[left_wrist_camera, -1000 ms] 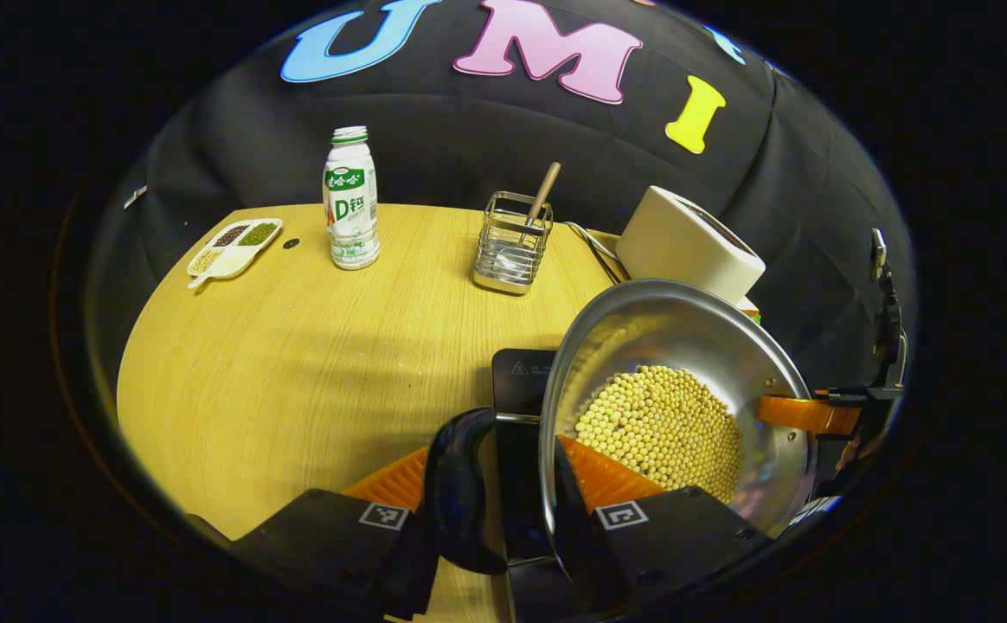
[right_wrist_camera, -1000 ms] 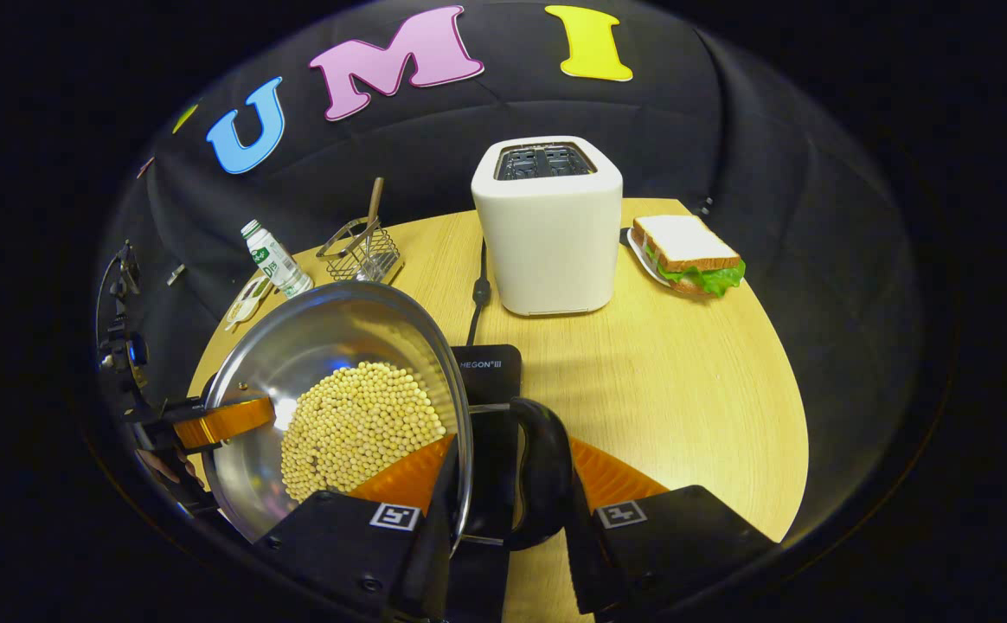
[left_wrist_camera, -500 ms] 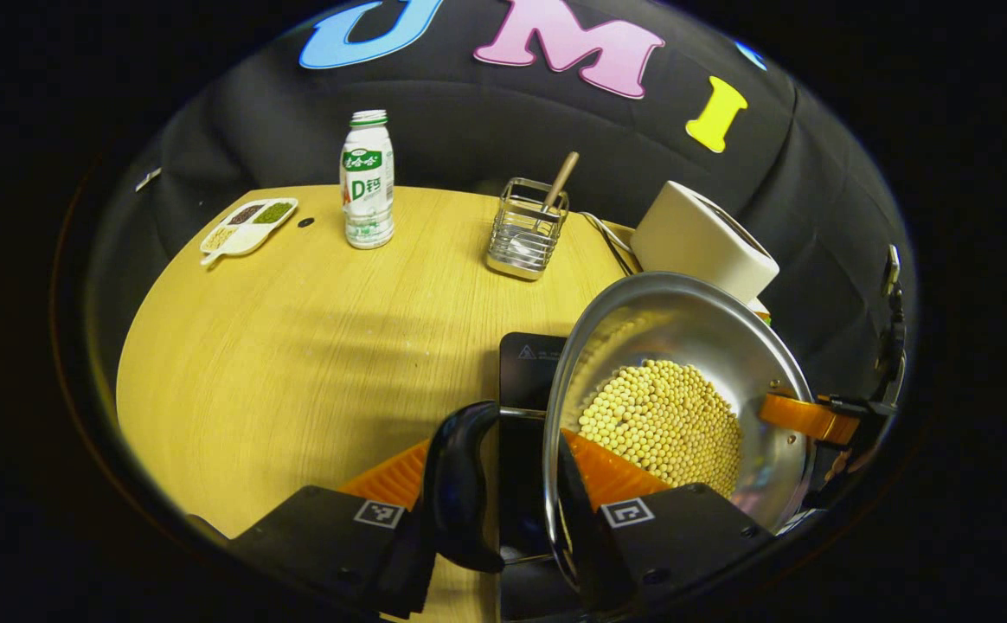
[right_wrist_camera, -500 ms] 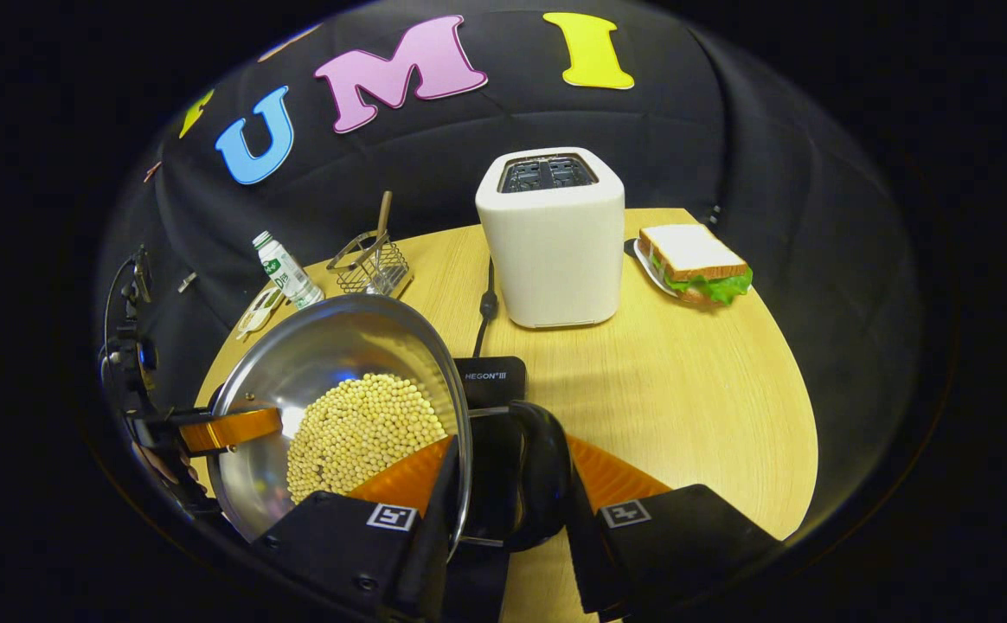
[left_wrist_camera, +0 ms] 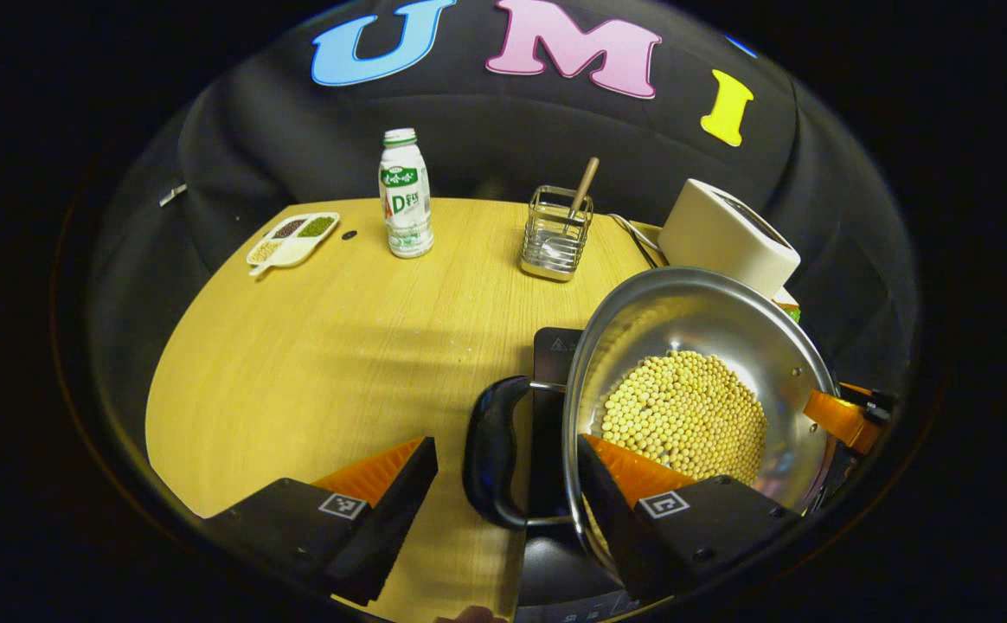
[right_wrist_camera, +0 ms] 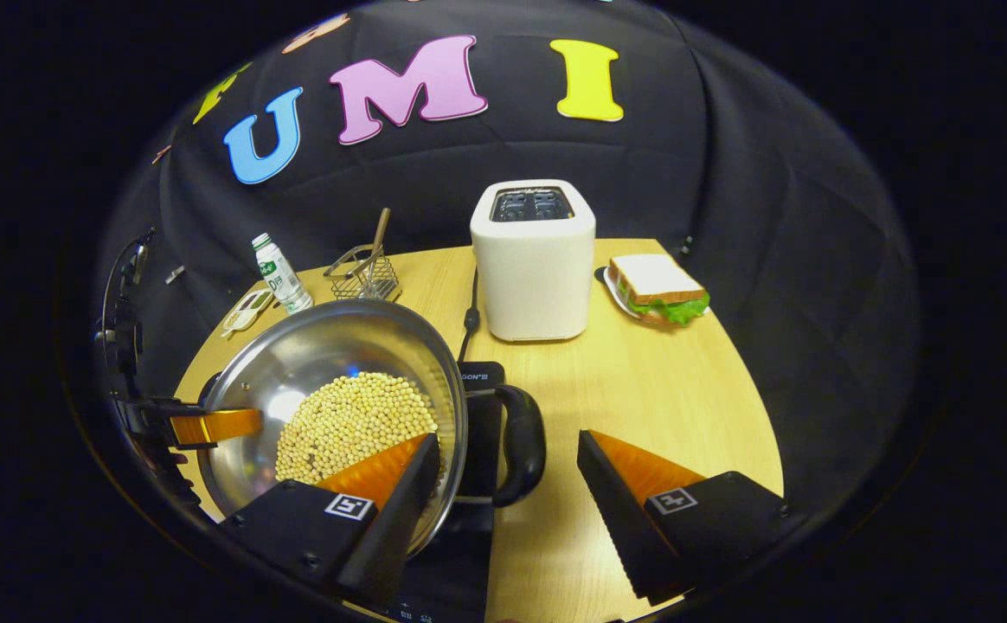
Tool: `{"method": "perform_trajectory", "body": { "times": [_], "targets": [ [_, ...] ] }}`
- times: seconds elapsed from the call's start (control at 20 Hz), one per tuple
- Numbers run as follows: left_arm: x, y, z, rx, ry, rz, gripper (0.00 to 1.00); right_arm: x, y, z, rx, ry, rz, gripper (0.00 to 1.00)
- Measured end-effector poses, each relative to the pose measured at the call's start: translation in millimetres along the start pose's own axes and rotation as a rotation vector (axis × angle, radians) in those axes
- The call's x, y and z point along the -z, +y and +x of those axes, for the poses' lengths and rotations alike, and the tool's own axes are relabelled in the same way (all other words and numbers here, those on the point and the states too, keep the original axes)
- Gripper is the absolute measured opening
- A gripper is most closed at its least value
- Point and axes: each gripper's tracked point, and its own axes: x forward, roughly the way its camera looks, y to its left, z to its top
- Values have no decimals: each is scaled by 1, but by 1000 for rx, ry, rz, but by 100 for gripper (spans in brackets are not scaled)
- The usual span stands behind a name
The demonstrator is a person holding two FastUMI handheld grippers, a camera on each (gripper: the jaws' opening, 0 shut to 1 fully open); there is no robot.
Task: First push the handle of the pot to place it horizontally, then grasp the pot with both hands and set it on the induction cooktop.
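Observation:
A steel pot (left_wrist_camera: 694, 311) holding soybeans (left_wrist_camera: 685, 415) rests on the black induction cooktop (left_wrist_camera: 553, 346). Its black loop handle (left_wrist_camera: 488, 450) lies between the spread fingers of my left gripper (left_wrist_camera: 506, 444), which is open; the right finger reaches over the rim, the left stands clear of the handle. In the right gripper view the pot (right_wrist_camera: 330, 355) sits at the left on the cooktop (right_wrist_camera: 479, 376). My right gripper (right_wrist_camera: 508, 439) is open around the other black handle (right_wrist_camera: 525, 441), with its left finger over the rim. Each view shows the other gripper's orange finger at the pot's far rim.
Along the back of the wooden table (left_wrist_camera: 313, 346) stand a milk bottle (left_wrist_camera: 405, 195), a divided dish of beans (left_wrist_camera: 293, 239), a wire utensil holder (left_wrist_camera: 555, 234) and a white toaster (right_wrist_camera: 532, 260) with its cord. A sandwich on a plate (right_wrist_camera: 657, 290) lies right of the toaster.
Both grippers have opened and let go of the pot's handles. The pot has come down onto the cooktop, and both cameras have pulled back a little.

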Motion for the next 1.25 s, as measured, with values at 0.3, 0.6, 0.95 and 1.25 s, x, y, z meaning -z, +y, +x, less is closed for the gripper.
{"method": "perform_trajectory", "body": {
  "times": [0.3,0.6,0.95,1.25],
  "targets": [
    [-34,12,-91,-7,-243,34,99,-42,-4,-87,109,-218,83,99],
    [-54,23,-204,-9,-496,92,97,-81,21,-180,127,-463,39,99],
    [-42,44,-304,-39,-709,113,97,-77,55,-262,81,-603,3,98],
    [16,52,-324,-46,-767,42,96,-41,49,-297,93,-657,-19,99]
  ]
}}
